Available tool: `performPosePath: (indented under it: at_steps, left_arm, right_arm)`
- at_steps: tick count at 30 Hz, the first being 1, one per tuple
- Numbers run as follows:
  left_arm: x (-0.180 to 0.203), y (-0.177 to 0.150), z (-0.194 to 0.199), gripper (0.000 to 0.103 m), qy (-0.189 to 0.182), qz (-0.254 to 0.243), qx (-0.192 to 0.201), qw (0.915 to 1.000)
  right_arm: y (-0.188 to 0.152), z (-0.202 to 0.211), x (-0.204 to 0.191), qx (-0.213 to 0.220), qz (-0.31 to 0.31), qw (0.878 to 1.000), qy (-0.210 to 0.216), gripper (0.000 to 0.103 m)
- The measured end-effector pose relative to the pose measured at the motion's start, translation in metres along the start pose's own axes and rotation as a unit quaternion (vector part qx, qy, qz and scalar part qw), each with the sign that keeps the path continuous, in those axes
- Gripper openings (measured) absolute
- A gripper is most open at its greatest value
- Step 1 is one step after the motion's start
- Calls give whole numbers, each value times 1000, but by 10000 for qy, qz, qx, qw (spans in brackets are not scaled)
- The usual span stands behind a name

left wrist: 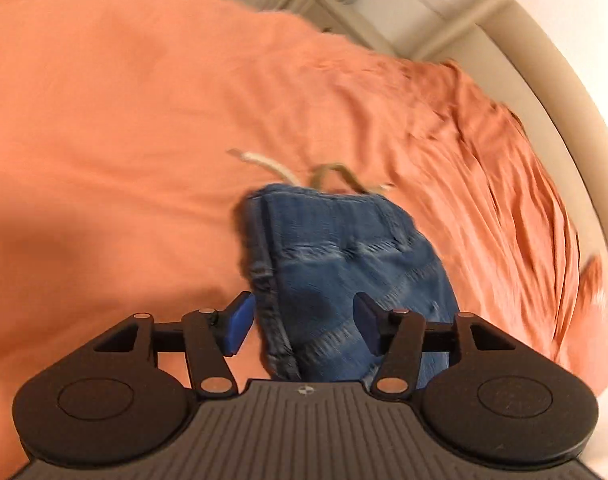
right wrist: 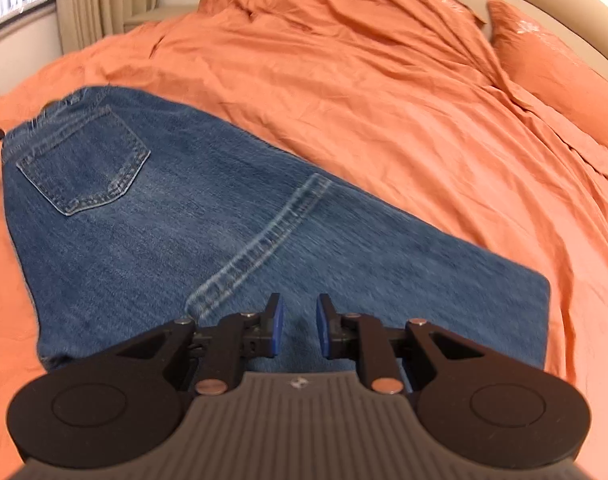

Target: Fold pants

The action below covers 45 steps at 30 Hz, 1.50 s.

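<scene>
— Counting from here: one pair of blue denim jeans (right wrist: 175, 216) lies folded flat on the one orange duvet (right wrist: 384, 100), one back pocket (right wrist: 87, 164) facing up. One orange pillow (right wrist: 552, 76) sits by the beige headboard (right wrist: 584, 12).

— And my two grippers?

— Left gripper (left wrist: 301, 322) spread wide above the waistband, pinching nothing. Right gripper (right wrist: 299, 326) narrowly parted over the denim, empty too.
</scene>
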State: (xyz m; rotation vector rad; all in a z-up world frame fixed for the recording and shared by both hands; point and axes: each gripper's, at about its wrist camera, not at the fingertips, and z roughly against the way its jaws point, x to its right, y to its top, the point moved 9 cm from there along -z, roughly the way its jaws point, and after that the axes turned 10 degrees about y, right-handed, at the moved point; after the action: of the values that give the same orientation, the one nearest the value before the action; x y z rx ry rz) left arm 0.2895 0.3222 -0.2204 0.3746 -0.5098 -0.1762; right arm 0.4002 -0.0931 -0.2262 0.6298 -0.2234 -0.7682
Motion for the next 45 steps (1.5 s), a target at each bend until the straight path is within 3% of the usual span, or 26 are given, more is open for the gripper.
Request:
performPosePath:
  at_steps: [3, 6, 9, 11, 15, 18, 21, 23, 26, 28, 30, 36, 40, 45]
  left_arm:
    - [-11, 2, -23, 65, -110, 415, -366, 9984]
    - [-10, -2, -42, 72, -502, 701, -636, 9942]
    - [-6, -6, -56, 72, -777, 808, -798, 9905]
    - [-4, -8, -62, 66, -843, 757, -810, 9902]
    - [-3, -6, -64, 42, -885, 702, -747, 9908]
    - [2, -4, -54, 28, -847, 555, -575, 9932]
    - [20, -1, -33, 23, -894, 110, -208, 9957]
    - [36, 0, -11, 21, -1123, -264, 99, 9933]
    - [64, -5, 28, 21, -1435, -996, 606, 9828]
    - [84, -19, 55, 21, -1515, -1626, 1013, 9697]
    - [105, -39, 79, 21, -1638, -2242, 1353, 9511]
    - [161, -125, 120, 21, -1932, -3976, 1798, 8788]
    - [178, -194, 116, 21, -1826, -5094, 1743, 8227]
    - [177, -269, 88, 21, -1653, -6133, 989, 7660]
  right_arm:
    - [10, -14, -5, -165, 126, 9997, 93, 14]
    - [15, -29, -9, -339, 75, 9990, 273, 14]
    - [6, -47, -14, -714, 25, 9967, 386, 14]
    - [1, -56, -16, -861, 67, 9956, 351, 14]
    - [-2, -61, -15, -952, -84, 9946, 415, 14]
    - [-3, -61, -14, -962, -175, 9942, 452, 14]
    - [-4, -59, -17, -995, -76, 9942, 392, 14]
    - [-3, -56, -19, -997, -37, 9944, 336, 13]
    - [-1, -42, -19, -817, -147, 9962, 250, 14]
    - [-1, -27, -19, -638, -278, 9971, 300, 15]
    - [-3, -12, -16, -524, -405, 9972, 345, 15]
    - [-10, 18, -10, -427, -652, 9964, 334, 15]
    - [-25, 34, -2, -418, -808, 9954, 308, 15]
    - [-50, 50, 8, -422, -1111, 9925, 269, 16]
